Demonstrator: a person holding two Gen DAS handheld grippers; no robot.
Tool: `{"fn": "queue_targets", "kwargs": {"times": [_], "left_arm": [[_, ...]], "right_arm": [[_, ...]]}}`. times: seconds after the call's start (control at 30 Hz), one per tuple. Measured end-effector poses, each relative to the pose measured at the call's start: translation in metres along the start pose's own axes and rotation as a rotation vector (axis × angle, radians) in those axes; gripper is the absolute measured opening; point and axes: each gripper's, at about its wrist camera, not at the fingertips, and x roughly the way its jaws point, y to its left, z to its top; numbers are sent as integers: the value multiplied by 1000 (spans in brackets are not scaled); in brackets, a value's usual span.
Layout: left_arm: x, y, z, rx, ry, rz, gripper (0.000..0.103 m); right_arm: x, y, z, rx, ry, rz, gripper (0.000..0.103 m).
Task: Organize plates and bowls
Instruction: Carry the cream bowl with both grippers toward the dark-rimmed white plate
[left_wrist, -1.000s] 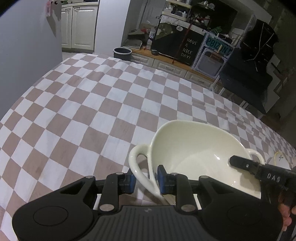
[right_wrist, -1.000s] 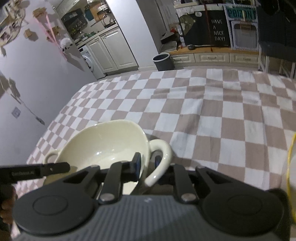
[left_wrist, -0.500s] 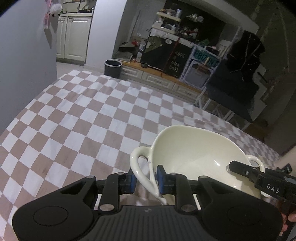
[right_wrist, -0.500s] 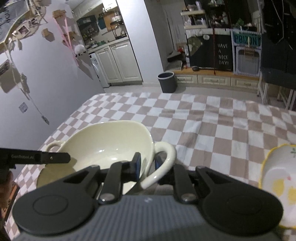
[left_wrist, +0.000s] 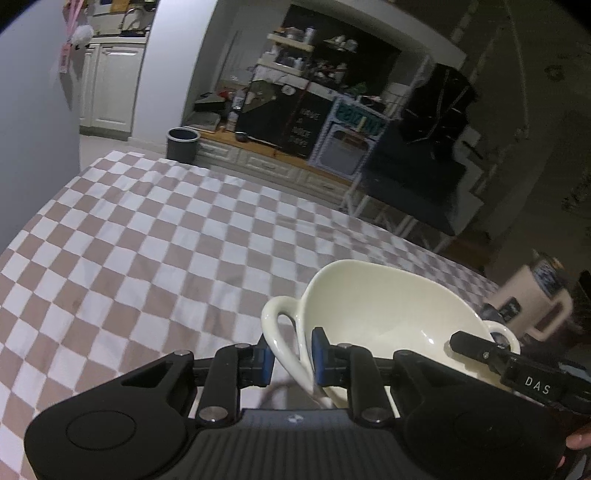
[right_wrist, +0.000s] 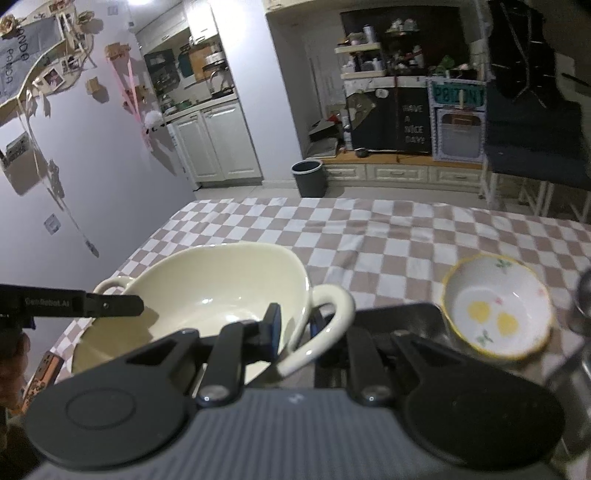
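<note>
Cream bowl (right_wrist: 207, 291) empty; L gripper (left_wrist: 291, 356) & R gripper (right_wrist: 293, 326) each clamped on one handle. Small floral bowl (right_wrist: 496, 308) empty, near tablecloth (right_wrist: 388, 240) right edge.

The left gripper (left_wrist: 291, 356) clamps a handle of the cream bowl (left_wrist: 388, 314) above the checkered tablecloth (left_wrist: 147, 240).

Metal object (right_wrist: 583, 295) cut off, blurred

Cream bowl (left_wrist: 388, 306), brown-white checked tablecloth (left_wrist: 147, 240)
</note>
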Motion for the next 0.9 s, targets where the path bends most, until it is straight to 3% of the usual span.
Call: {"fn": "queue_targets", "kwargs": {"times": [0.33, 0.9], "left_arm": [[-19, -20, -38, 62, 14, -56, 22], [20, 10, -59, 64, 163, 23, 22]], "right_arm": [[-54, -2, -52, 68, -14, -54, 20], [-8, 9, -86, 54, 175, -36, 23]]}}
